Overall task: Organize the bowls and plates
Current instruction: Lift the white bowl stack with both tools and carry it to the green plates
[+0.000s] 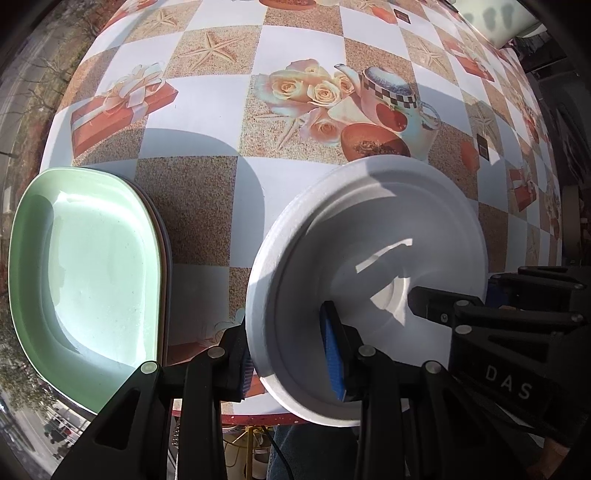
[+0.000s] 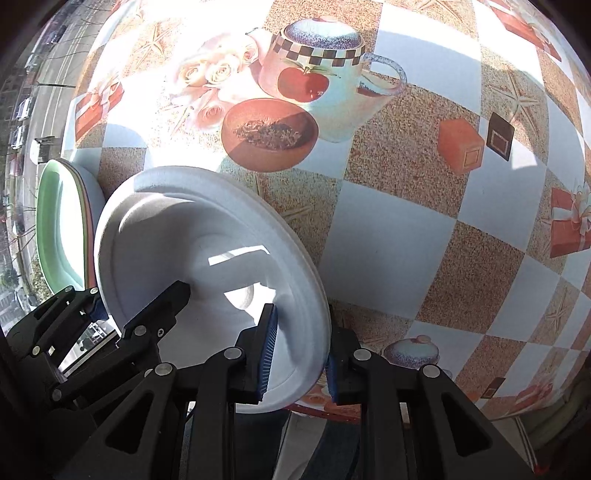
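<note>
A white foam bowl (image 1: 369,229) (image 2: 184,236) hangs tilted over the near edge of the table, held by two opposite sides of its rim. My left gripper (image 1: 290,363) is shut on the bowl's left rim, one blue pad inside and one outside. My right gripper (image 2: 300,363) is shut on the right rim in the same way. Each gripper shows in the other's view: the right gripper (image 1: 480,291) and the left gripper (image 2: 125,299). A pale green plate (image 1: 85,266) (image 2: 59,229) tops a stack of plates just left of the bowl.
A checked tablecloth (image 1: 207,99) printed with roses, teapots and gift boxes covers the table. The table's red front edge (image 1: 258,419) runs under the bowl. A white container (image 1: 491,18) stands at the far right corner. Beyond the left edge lies a street far below.
</note>
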A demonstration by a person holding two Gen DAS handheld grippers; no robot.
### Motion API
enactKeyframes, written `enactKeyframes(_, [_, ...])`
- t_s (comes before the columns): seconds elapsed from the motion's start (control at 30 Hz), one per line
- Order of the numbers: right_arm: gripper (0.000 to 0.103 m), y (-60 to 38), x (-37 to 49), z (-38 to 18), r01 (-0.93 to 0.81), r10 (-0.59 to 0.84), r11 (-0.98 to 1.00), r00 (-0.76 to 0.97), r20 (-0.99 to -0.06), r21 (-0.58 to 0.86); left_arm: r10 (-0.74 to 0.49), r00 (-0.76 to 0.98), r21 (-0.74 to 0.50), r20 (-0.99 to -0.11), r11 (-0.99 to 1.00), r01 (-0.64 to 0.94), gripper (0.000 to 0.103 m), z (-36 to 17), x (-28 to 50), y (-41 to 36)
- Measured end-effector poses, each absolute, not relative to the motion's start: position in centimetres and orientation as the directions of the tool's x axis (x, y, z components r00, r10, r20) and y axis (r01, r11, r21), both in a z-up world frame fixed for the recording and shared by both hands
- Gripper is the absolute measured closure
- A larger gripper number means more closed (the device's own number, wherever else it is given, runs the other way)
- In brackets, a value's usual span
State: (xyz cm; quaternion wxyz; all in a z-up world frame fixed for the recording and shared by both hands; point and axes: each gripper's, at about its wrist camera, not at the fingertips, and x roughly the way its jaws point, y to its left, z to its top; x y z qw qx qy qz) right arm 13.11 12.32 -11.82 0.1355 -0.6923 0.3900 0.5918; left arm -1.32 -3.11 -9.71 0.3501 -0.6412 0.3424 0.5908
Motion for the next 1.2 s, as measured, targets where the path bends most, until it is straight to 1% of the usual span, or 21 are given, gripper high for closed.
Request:
enactKeyframes(0.07, [0.078,12.4,13.0,-11.7,-0.700,-0.375,-0.662,-0.001,-0.927,0.269,-0.022,0.068,-0.047,-0.997,-0.522,-0.851,0.068,-9.6,-1.3,-3.7])
enactKeyframes(0.17, [0.078,11.7,12.4,-12.1,-0.703,-0.376,-0.660,0.002,-0.927,0.266,-0.020,0.072,-0.051,-0.997,-0.522,-0.851,0.068,-9.2,0.4,-2.0])
enactKeyframes(0.3, [0.078,11.8,11.5,-12.0,-0.703,-0.375,-0.661,0.005,-0.927,0.263,-0.020,0.073,-0.052,-0.997,-0.522,-0.851,0.068,-10.1,0.2,-3.2])
enactKeyframes(0.33, [0.078,11.2,11.2,-12.0,-0.703,-0.373,-0.661,0.005,-0.928,0.262,-0.021,0.075,-0.053,-0.997,-0.522,-0.851,0.068,-9.2,0.4,-2.0])
enactKeyframes(0.37, [0.078,10.7,11.0,-12.2,-0.703,-0.372,-0.661,0.006,-0.928,0.261,-0.021,0.076,-0.054,-0.997,-0.522,-0.851,0.068,-9.4,0.3,-2.3])
enactKeyframes(0.47, [0.078,11.1,11.3,-12.3,-0.703,-0.367,-0.663,0.003,-0.930,0.259,-0.021,0.079,-0.057,-0.997,-0.523,-0.850,0.068,-9.4,0.5,-2.2])
enactKeyframes(0.67, [0.078,11.3,12.2,-10.8,-0.700,-0.369,-0.665,0.005,-0.930,0.260,-0.019,0.084,-0.061,-0.996,-0.524,-0.849,0.068,-8.8,0.5,-1.8])
enactKeyframes(1.2, [0.078,11.4,12.0,-11.6,-0.700,-0.372,-0.666,0.012,-0.928,0.258,-0.018,0.088,-0.066,-0.996,-0.524,-0.849,0.068,-8.9,0.4,-1.7])
